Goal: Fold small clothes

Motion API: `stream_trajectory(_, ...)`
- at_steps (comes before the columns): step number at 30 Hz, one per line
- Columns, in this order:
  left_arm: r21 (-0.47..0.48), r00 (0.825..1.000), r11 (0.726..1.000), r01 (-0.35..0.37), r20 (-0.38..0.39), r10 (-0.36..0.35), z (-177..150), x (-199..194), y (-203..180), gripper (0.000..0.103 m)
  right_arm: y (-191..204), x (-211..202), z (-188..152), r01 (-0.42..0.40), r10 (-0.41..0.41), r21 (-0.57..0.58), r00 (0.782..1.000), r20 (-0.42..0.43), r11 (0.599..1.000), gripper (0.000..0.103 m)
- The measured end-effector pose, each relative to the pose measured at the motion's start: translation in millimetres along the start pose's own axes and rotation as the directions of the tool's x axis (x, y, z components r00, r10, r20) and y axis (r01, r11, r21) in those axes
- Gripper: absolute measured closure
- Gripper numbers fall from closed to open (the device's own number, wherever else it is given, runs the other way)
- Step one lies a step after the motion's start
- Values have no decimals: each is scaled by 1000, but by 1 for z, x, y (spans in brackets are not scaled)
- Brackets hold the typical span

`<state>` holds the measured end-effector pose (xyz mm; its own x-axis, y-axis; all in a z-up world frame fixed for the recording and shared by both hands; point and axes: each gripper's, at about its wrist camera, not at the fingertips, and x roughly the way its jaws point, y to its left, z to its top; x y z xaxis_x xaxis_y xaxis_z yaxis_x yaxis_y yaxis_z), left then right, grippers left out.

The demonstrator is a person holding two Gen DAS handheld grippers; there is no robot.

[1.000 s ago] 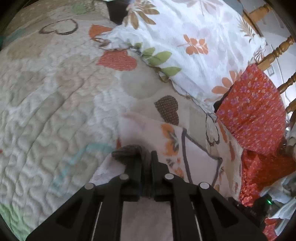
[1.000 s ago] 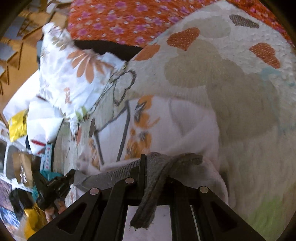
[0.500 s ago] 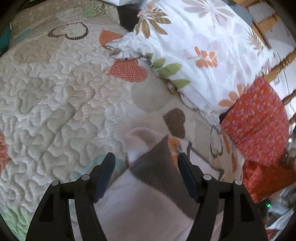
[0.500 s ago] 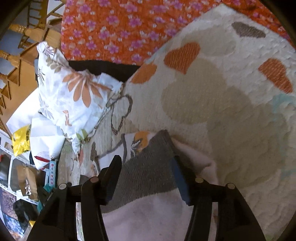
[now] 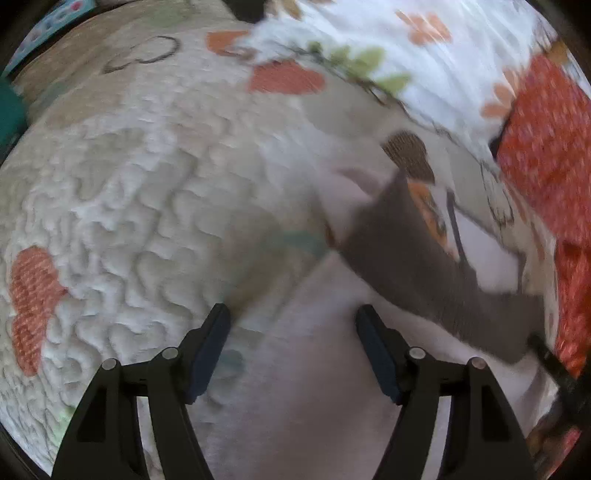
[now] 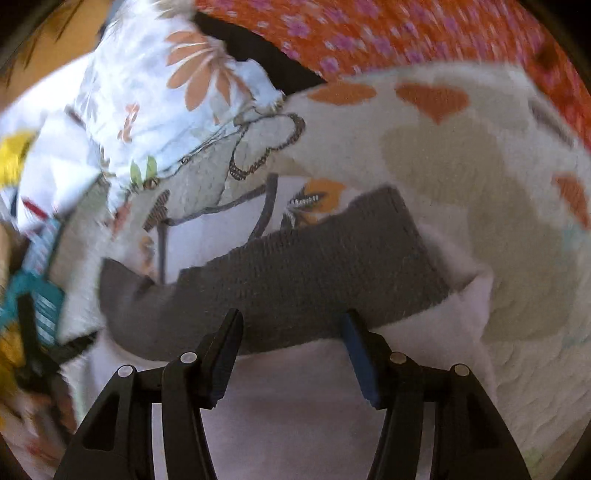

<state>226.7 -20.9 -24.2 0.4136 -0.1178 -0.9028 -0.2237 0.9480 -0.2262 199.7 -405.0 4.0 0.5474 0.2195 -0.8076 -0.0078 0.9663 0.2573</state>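
A small white garment [image 6: 295, 413] with a grey ribbed band [image 6: 295, 280] lies on a quilted bedspread [image 5: 147, 192] patterned with hearts, near its pillow end. The left claw [image 5: 293, 321] hangs over the garment's pale edge, its jaws opening and nothing pressed between them; the left-wrist view is blurred. The right claw [image 6: 291, 325] hovers with its jaws wide apart just at the lower edge of the grey band, the fingertips [image 6: 231, 332] clear of the cloth as far as can be told. Beyond the band, a white piece with an orange print and dark piping [image 6: 266, 206] shows on the quilt. A white pillow with orange flowers [image 6: 177, 85] and an orange cloth with pink flowers [image 6: 388, 33] sit at the head of the bed.
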Motion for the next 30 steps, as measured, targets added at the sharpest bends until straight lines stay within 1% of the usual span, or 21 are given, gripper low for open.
stream_trajectory(2, -18, 996, 997, -75, 56, 76, 0, -14, 10, 32, 7, -9, -3, 27, -26, -39, 999, 28, 999, 42)
stream_trajectory(4, -42, 992, 994, -101, 72, 104, -1, -21, 20, 32, 16, -20, -8, 48, -44, -75, 998, 52, 996, 42)
stream_trajectory(6, -37, 990, 992, -120, 68, 122, -6, -25, 27, 32, 26, -30, -14, 66, -59, -107, 996, 73, 992, 42)
stream_trajectory(8, 0, 984, 985, -171, 47, 171, -16, -24, 29, 32, 36, -40, -21, 71, -60, -132, 994, 87, 989, 42)
stream_trajectory(11, 74, 972, 970, -233, 2, 233, -33, -18, 28, 32, 51, -51, -31, 50, -38, -147, 995, 88, 988, 42)
stream_trajectory(14, 137, 959, 949, -282, 36, 280, -52, -24, 29, 32, 64, -55, -42, 37, -26, -157, 997, 72, 987, 42)
stream_trajectory(15, 156, 953, 940, -304, 52, 299, -58, -28, 29, 32, 67, -55, -48, 27, -18, -160, 998, 53, 987, 42)
stream_trajectory(16, 163, 950, 936, -311, 58, 306, -62, -31, 31, 32, 68, -53, -53, 19, -14, -162, 999, 36, 987, 42)
stream_trajectory(19, 139, 958, 948, -287, 53, 283, -70, -39, 44, 32, 66, -45, -75, 26, -32, -175, 999, -34, 984, 42)
stream_trajectory(22, 98, 961, 957, -272, 69, 266, -74, -53, 53, 32, 53, -37, -98, 76, -96, -191, 991, -97, 979, 42)
stream_trajectory(24, 72, 966, 965, -251, 84, 245, -75, -62, 57, 32, 42, -40, -108, 70, -90, -180, 990, -108, 981, 42)
stream_trajectory(27, 35, 978, 983, -183, 108, 178, -78, -75, 55, 32, 28, -52, -116, 59, -76, -135, 989, -125, 989, 42)
stream_trajectory(30, 34, 981, 988, -148, 135, 142, -87, -86, 43, 32, 16, -60, -125, 42, -51, -68, 989, -136, 997, 41)
